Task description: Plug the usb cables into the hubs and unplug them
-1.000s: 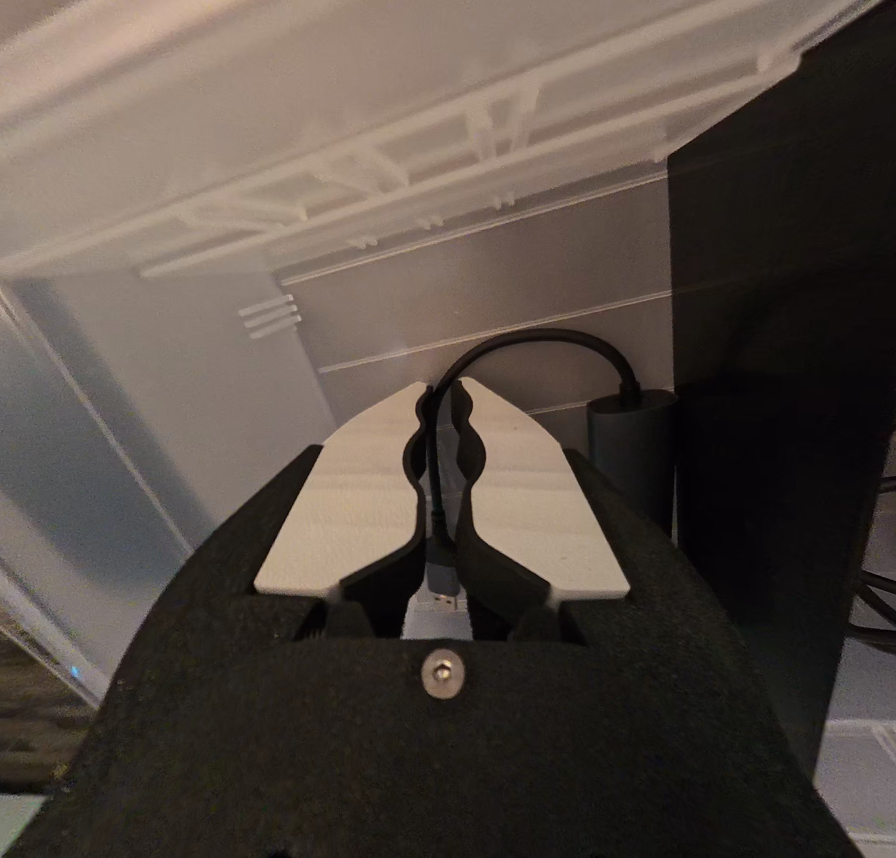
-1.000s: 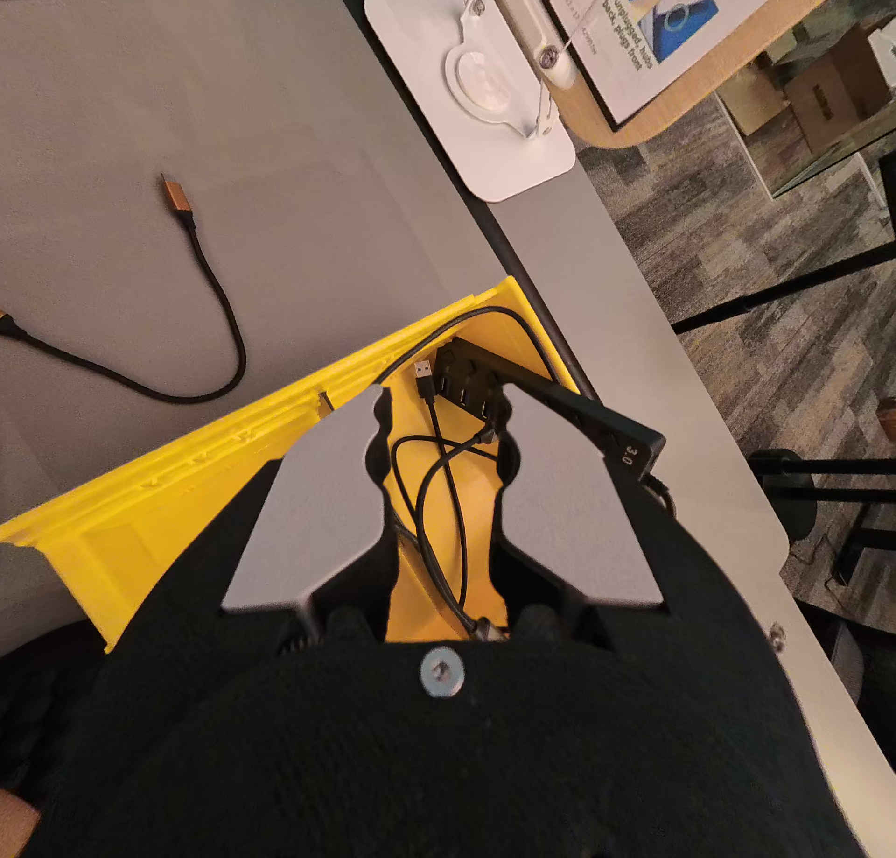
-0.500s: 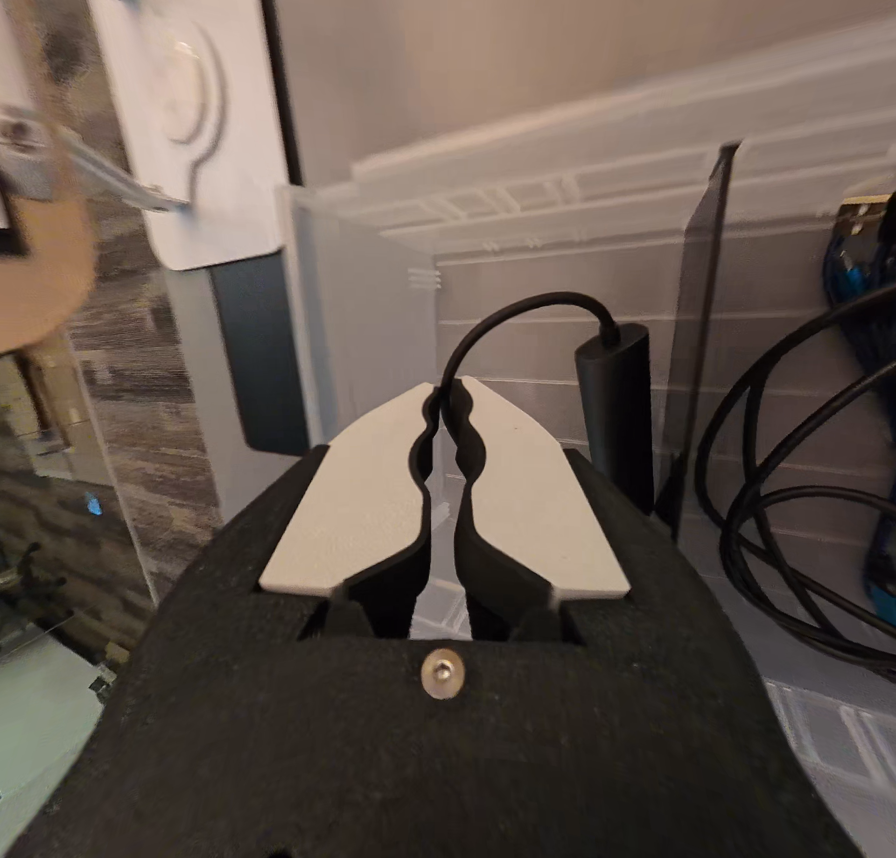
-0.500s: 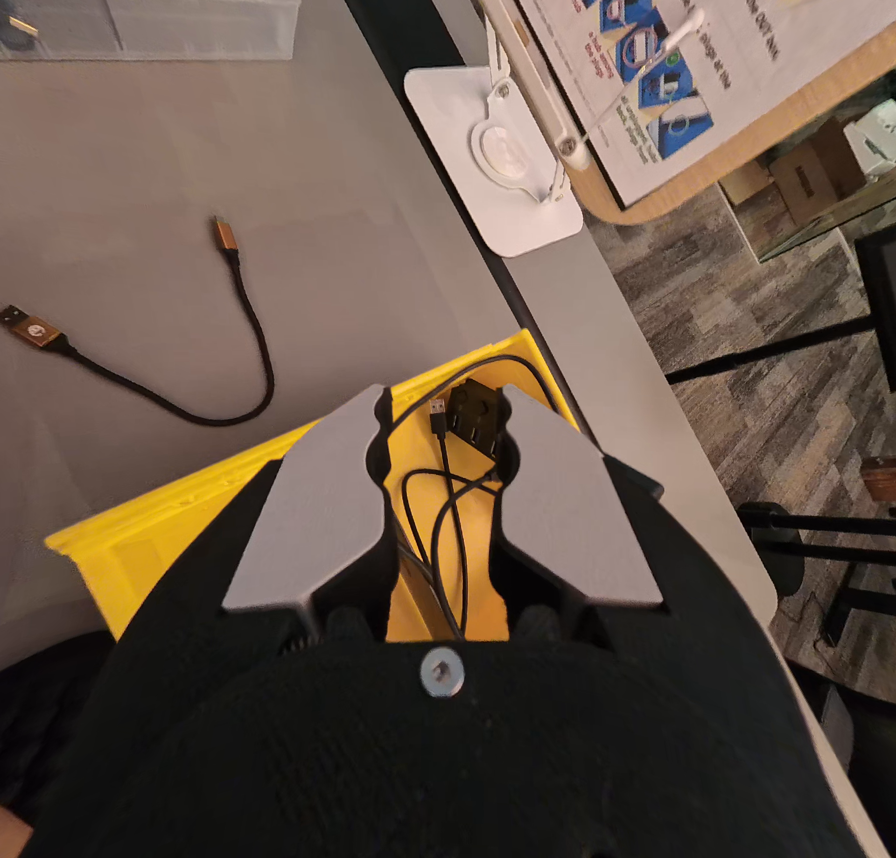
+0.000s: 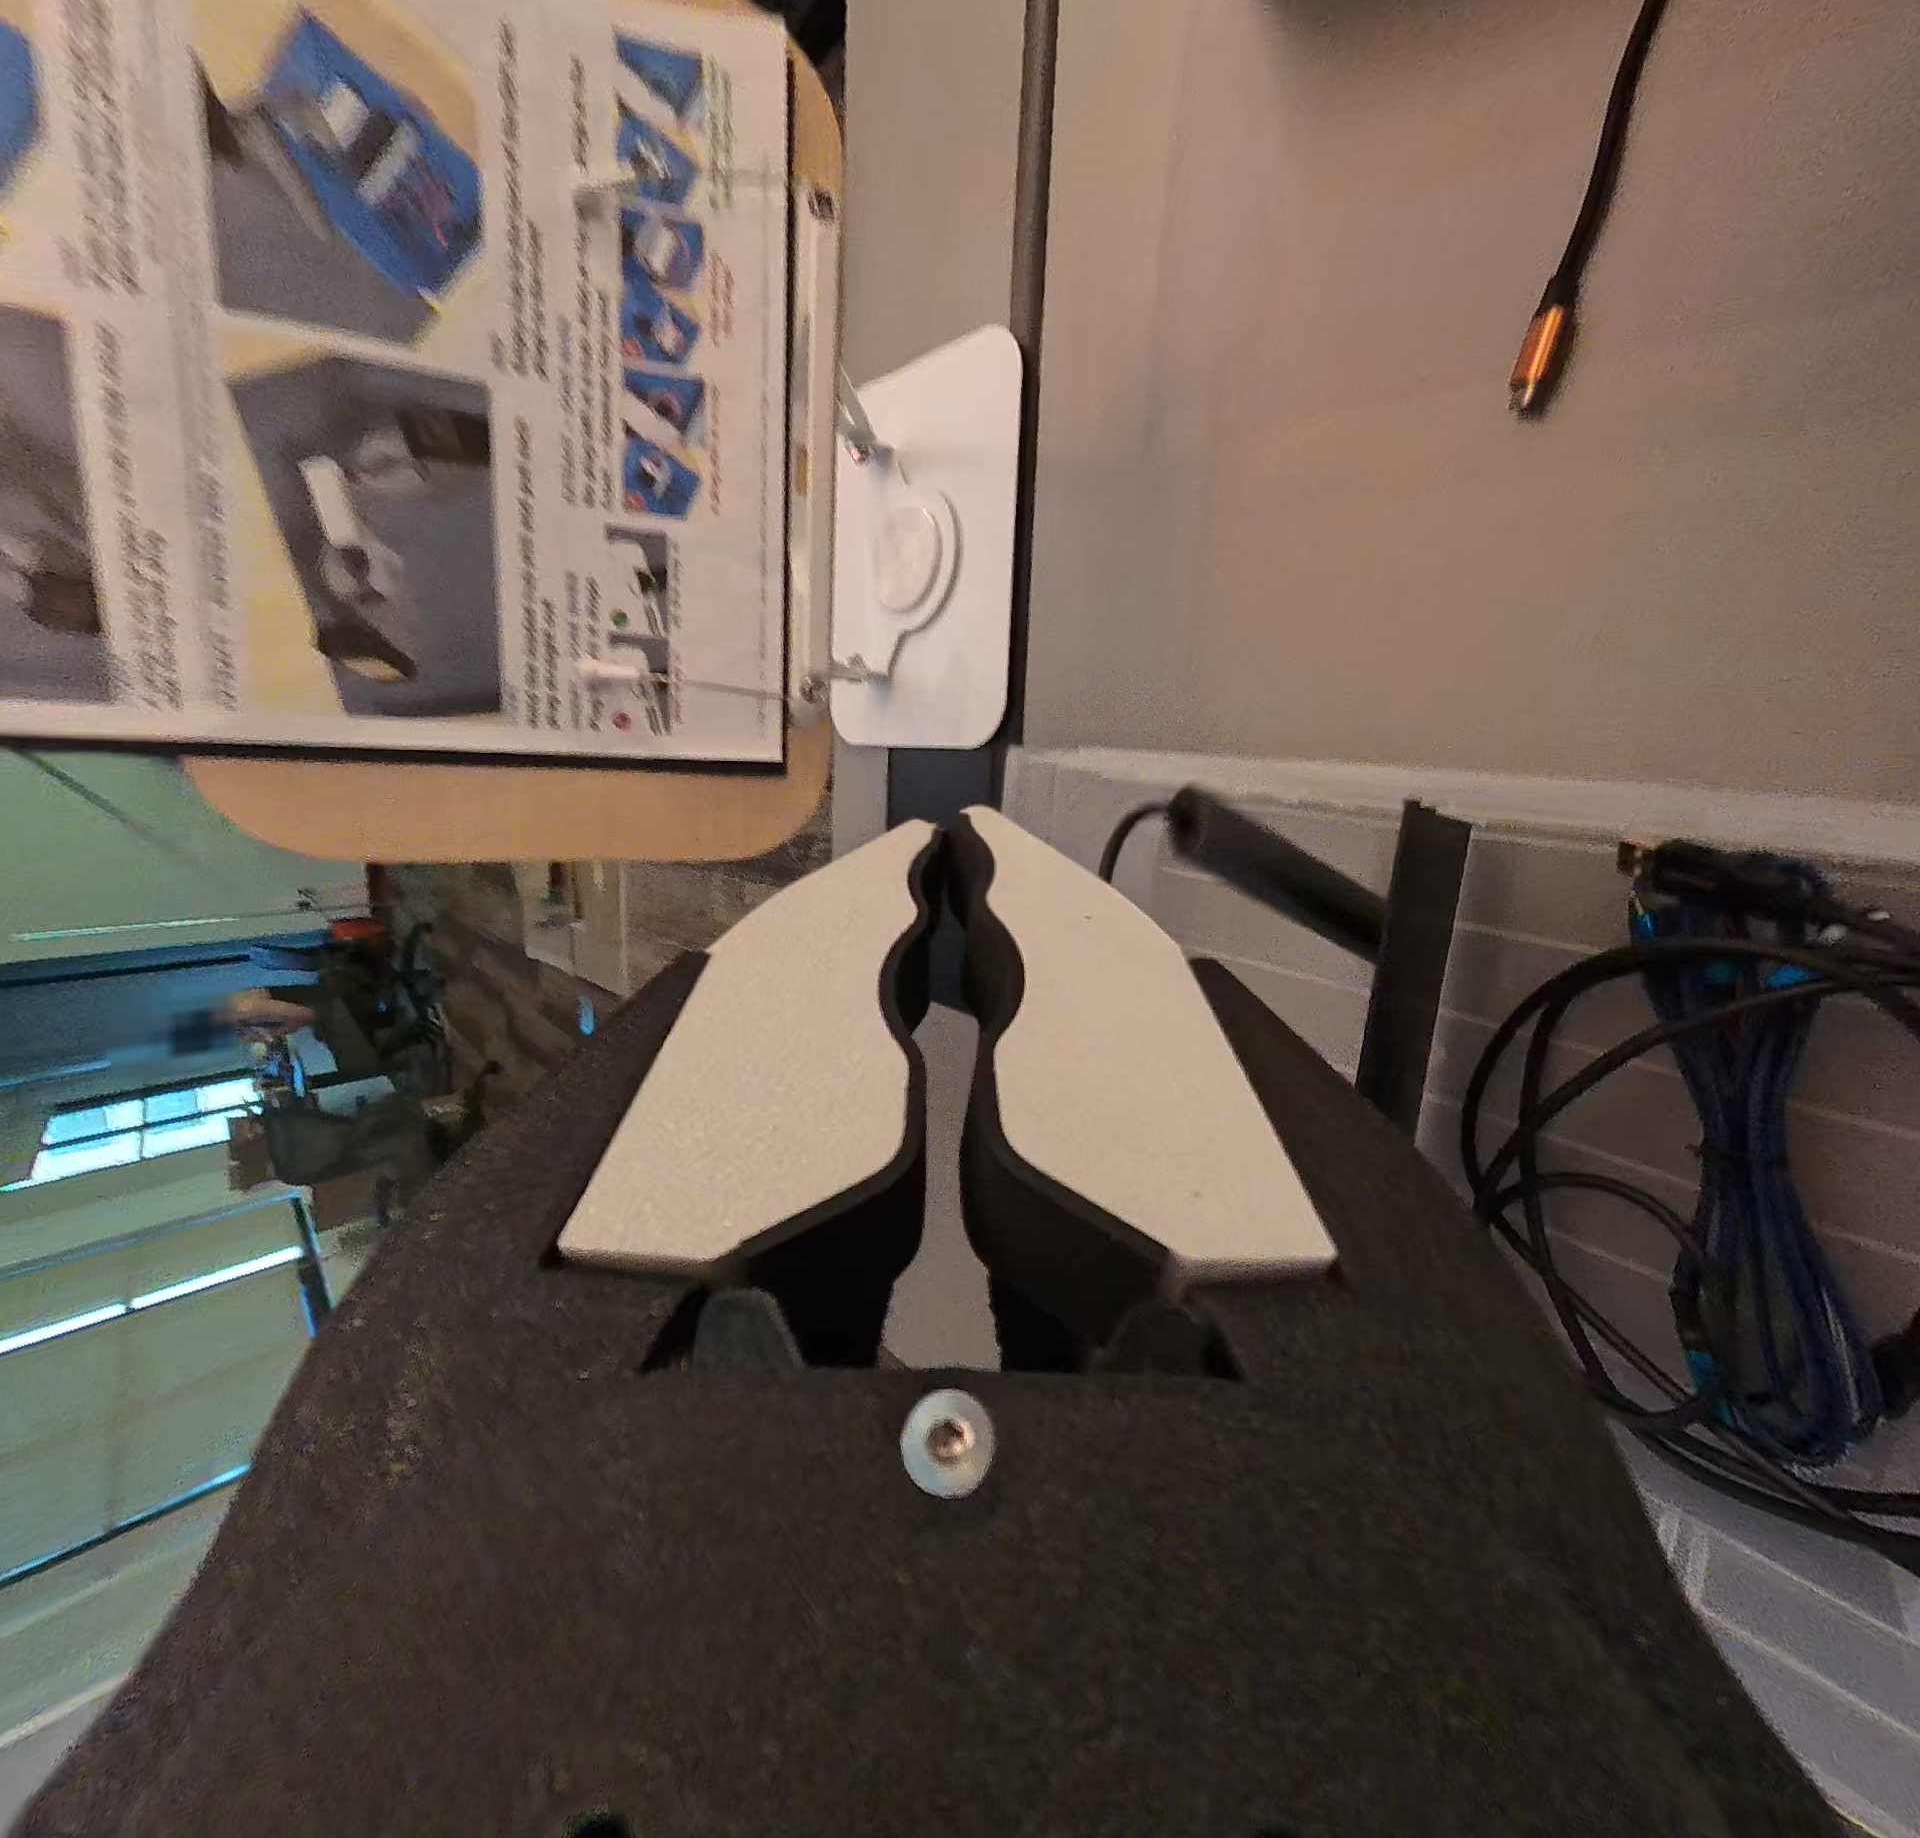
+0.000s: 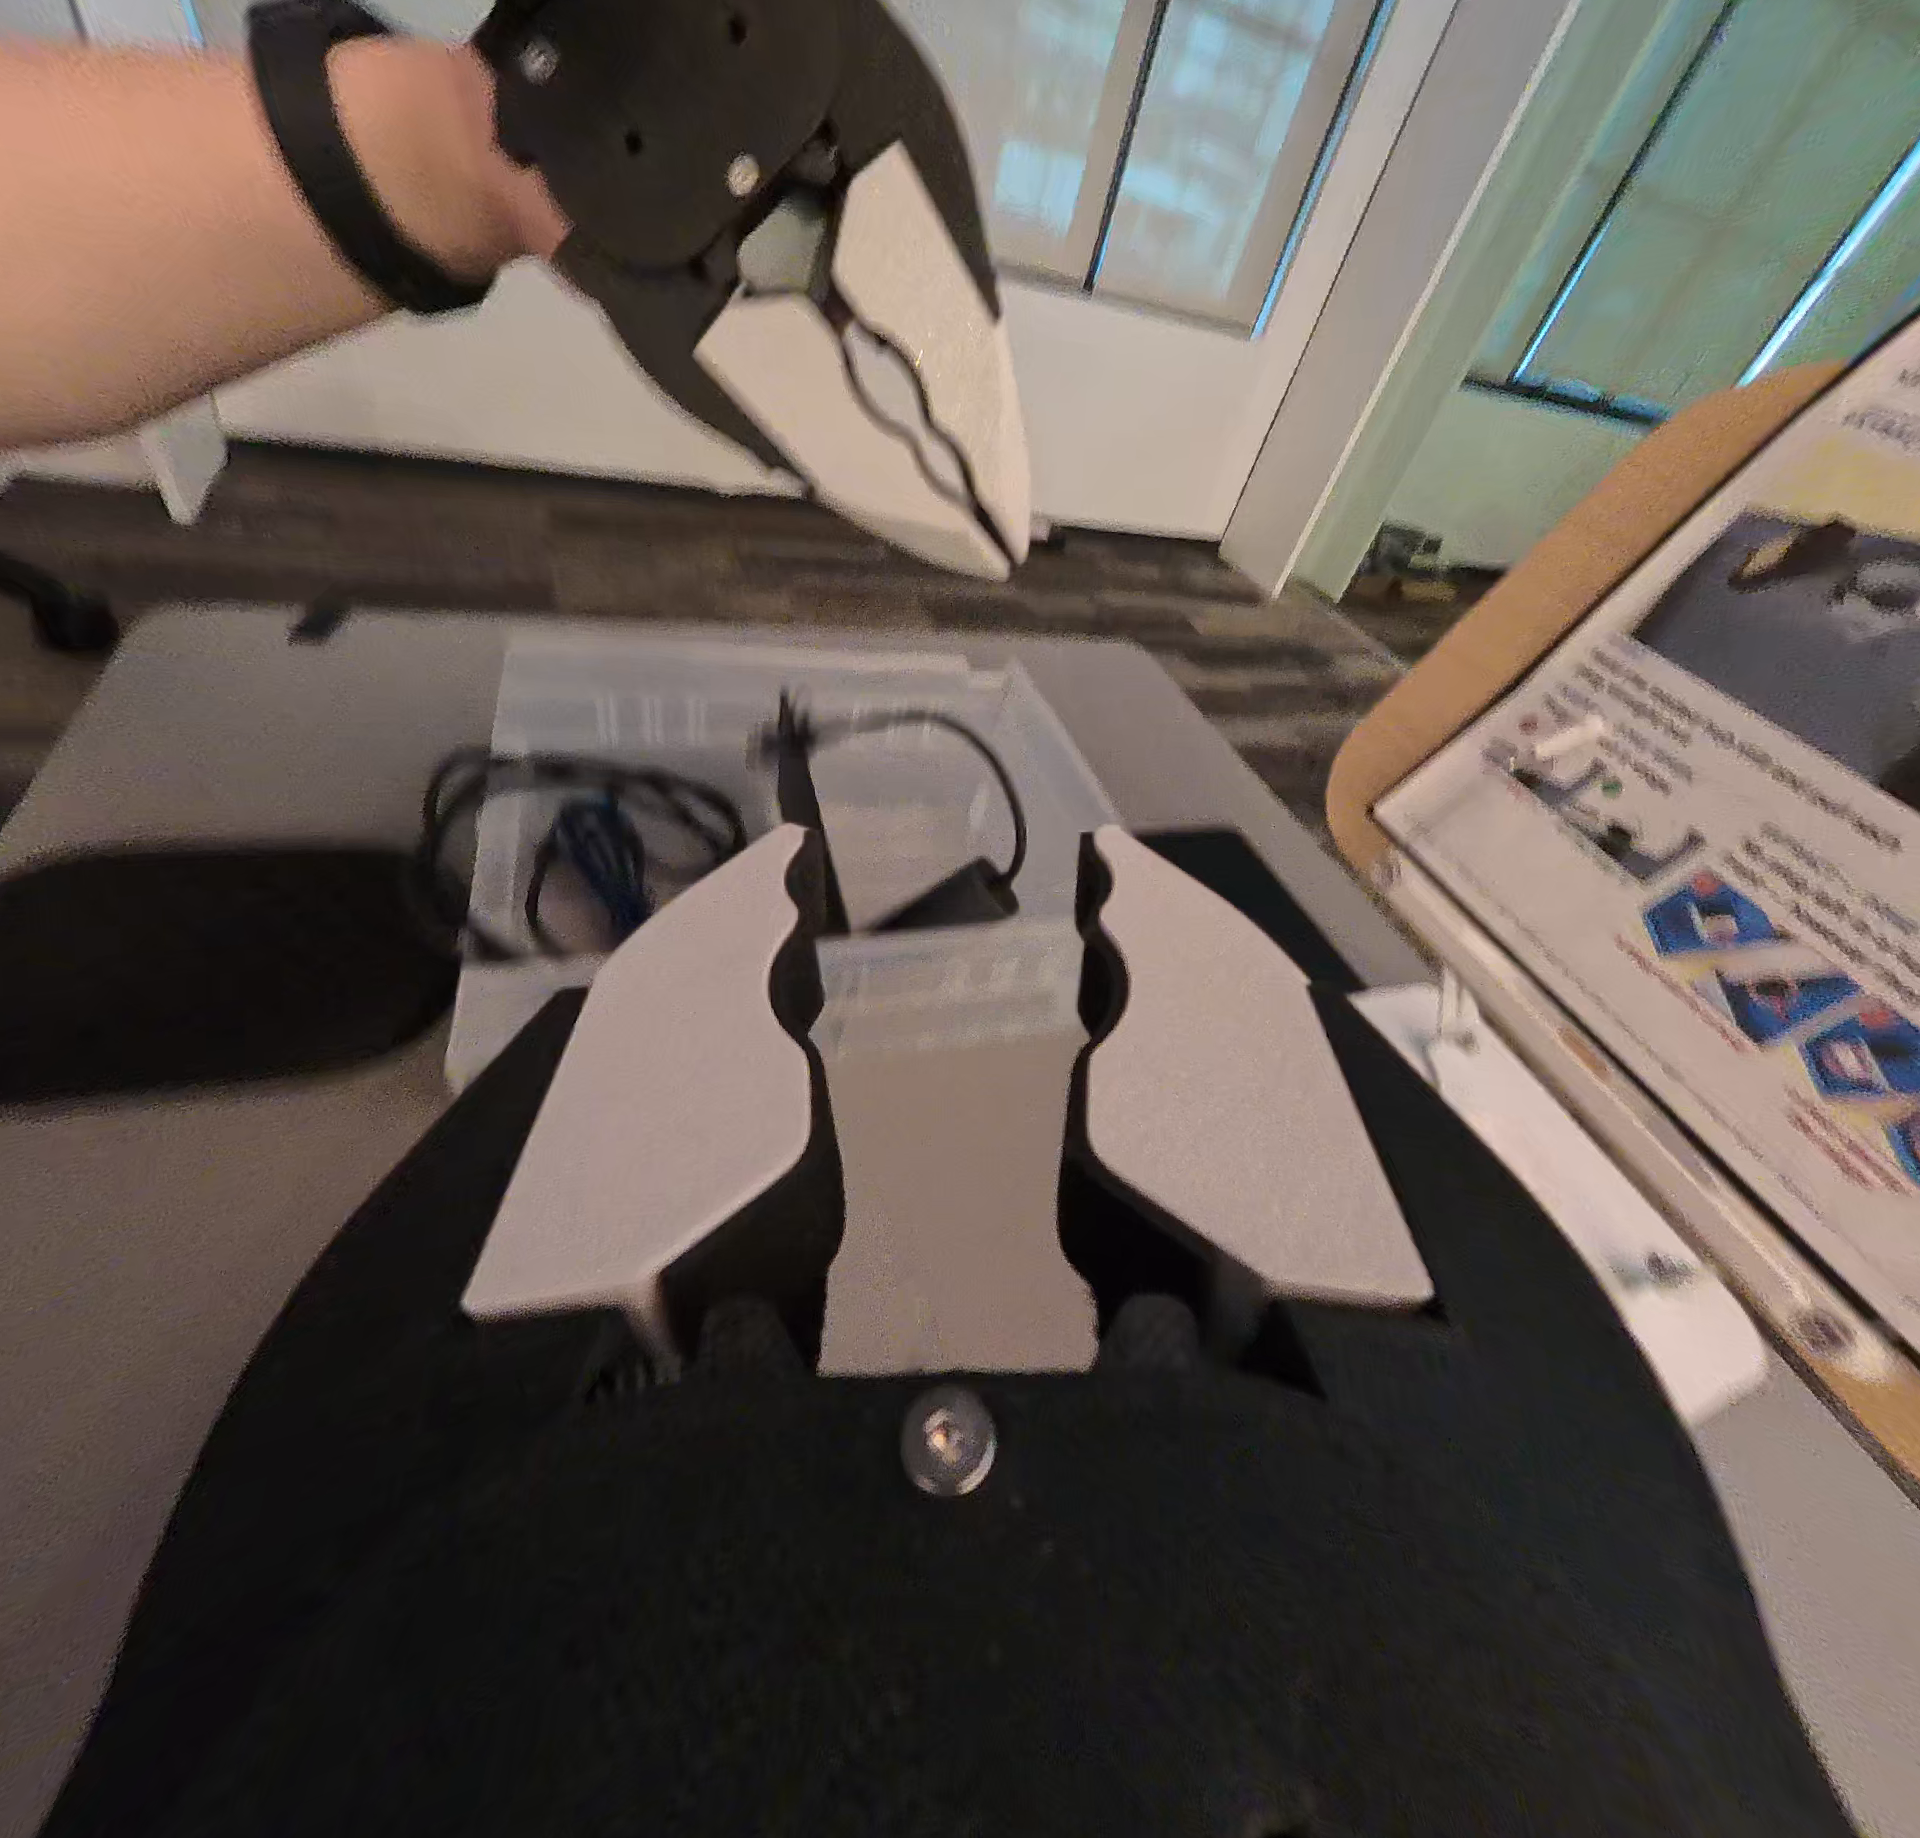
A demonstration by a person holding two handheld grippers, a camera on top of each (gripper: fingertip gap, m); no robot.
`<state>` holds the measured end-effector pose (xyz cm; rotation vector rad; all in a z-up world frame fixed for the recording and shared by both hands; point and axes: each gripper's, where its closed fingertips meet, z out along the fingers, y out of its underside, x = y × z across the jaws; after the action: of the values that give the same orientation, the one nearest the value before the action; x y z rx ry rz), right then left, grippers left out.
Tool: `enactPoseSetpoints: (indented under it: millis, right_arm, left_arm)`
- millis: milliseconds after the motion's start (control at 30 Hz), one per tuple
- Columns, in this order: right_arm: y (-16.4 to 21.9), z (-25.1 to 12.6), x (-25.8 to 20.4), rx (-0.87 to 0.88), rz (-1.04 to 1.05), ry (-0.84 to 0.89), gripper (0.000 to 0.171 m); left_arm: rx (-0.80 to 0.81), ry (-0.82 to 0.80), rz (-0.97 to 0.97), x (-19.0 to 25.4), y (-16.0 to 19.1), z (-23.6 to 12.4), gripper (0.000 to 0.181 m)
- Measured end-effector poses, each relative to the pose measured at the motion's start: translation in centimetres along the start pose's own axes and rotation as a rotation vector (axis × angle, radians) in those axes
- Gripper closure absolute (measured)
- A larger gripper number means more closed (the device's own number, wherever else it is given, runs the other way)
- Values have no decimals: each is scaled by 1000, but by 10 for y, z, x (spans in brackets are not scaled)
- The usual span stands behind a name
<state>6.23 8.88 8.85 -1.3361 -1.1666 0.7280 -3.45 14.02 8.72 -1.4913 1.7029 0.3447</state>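
Seen from the left wrist, the left gripper (image 5: pixel 954 832) rides above the grey worktop (image 5: pixel 1351 438) with its fingertips pressed together and nothing between them. Just beyond them the clear plastic bin (image 5: pixel 1538 801) sits at the worktop's edge; a dark USB hub (image 5: pixel 1273 879) with its short lead leans in one compartment, and a black divider (image 5: pixel 1413 957) separates it from the coiled black and blue cables (image 5: pixel 1745 1165) in the next. A braided cable with a copper-coloured plug (image 5: pixel 1543 354) lies loose on the worktop, well apart from the bin, while a white stand base (image 5: pixel 935 541) carries an instruction board (image 5: pixel 416 334) off the same edge. From the right wrist, the right gripper (image 6: pixel 940 853) is held with its fingers spread wide and empty, aimed at the bin (image 6: pixel 748 676), where the hub (image 6: pixel 945 900) and cable bundle (image 6: pixel 592 843) show through motion blur. The left gripper (image 6: pixel 997 541) hangs in the air above the bin, strapped to a person's hand (image 6: pixel 405 167), tips shut. No cable appears plugged into the hub. The likely hazards from here: the hub is propped loosely and could slide or tip under a plug's push unless it is braced, and reaching into the tangled coils could drag several cables out together.
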Motion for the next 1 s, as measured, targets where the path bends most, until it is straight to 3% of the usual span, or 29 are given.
enactPoseSetpoints:
  millis: [67, 200, 367, 500, 667, 1000]
  right_arm:
    - [-7, 27, -6, 60, 8, -37, 124]
    - [30, 47, -17, -39, 59, -127, 126]
    - [44, 22, -9, -111, -15, -110, 126]
    - [37, 10, -3, -115, 83, -102, 126]
    - [16, -4, -11, -121, 21, -101, 126]
    - [-21, -56, 2, -64, -148, 8, 126]
  left_arm:
    - [-8, 22, 2, 2, -15, -4, 181]
    - [-73, 63, -63, 15, -8, -6, 181]
    - [-150, 121, -393, 30, 55, -6, 180]
    - [-198, 180, -515, 58, 104, 8, 169]
    - [-305, 196, -444, 85, 147, 29, 162]
    - [-512, 168, -461, 73, 209, 97, 149]
